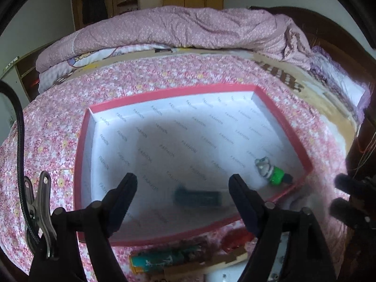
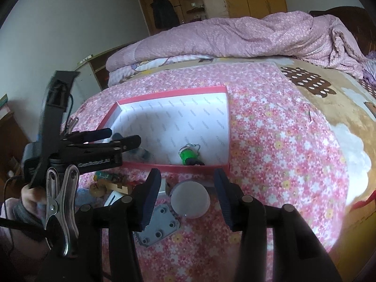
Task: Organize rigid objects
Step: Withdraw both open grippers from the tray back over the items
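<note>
Right hand-held gripper point(image 2: 186, 196) spread, straddling white dome point(image 2: 190, 202) on bed point(image 2: 282, 155): looks smooth, light, slippery; grip widest girth. Left hand-held gripper point(image 1: 183, 183) spread, empty, over red box point(image 1: 80, 159).

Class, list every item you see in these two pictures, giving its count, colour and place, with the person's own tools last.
Shallow cardboard box: one, red rim, white lining, on the flowered sheet.
Green toy figure: one, inside the box, near corner.
Dark blurred oblong item: one, inside the box, near edge.
White round disc: one, on the sheet before the box.
Grey metal plate with holes: one, beside the disc.
Green printed packet: one, before the box.
Pink quilt: one, bunched at the bed's far side.
Left gripper: fingers open, over the box.
Right gripper: fingers open, either side of the disc.
</note>
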Available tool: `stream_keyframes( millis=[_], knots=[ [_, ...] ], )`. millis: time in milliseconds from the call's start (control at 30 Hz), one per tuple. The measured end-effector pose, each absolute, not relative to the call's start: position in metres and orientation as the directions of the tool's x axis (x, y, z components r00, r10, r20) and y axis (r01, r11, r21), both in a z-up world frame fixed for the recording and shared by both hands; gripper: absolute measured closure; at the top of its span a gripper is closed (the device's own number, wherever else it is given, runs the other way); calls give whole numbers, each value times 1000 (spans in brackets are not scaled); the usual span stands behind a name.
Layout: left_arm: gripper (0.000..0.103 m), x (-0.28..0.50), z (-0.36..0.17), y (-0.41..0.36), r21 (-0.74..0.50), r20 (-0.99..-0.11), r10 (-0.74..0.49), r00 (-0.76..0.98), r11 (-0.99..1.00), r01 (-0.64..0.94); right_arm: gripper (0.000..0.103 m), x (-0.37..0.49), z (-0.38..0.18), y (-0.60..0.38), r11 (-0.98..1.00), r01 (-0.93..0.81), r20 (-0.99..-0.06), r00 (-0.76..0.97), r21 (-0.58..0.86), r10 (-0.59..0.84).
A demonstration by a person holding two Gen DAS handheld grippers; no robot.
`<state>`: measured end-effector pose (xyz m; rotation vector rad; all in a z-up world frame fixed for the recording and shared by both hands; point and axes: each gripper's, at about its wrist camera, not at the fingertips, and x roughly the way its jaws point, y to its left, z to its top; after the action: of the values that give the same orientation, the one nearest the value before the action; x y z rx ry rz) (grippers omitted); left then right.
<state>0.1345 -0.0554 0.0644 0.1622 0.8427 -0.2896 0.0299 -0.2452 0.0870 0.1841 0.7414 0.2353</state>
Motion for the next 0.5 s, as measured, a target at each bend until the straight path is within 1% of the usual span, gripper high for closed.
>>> stream_keyframes(
  millis=[167,500],
  knots=[
    [19,129,60,-48,5,-765,-193,615,952,306,55,25,82,-240,954,-160,-653,700,253,290],
    [19,87,74,-29,10,-748,-193,635,953,303,55,13,69,-237,949,-161,-670,676,271,306]
  ],
)
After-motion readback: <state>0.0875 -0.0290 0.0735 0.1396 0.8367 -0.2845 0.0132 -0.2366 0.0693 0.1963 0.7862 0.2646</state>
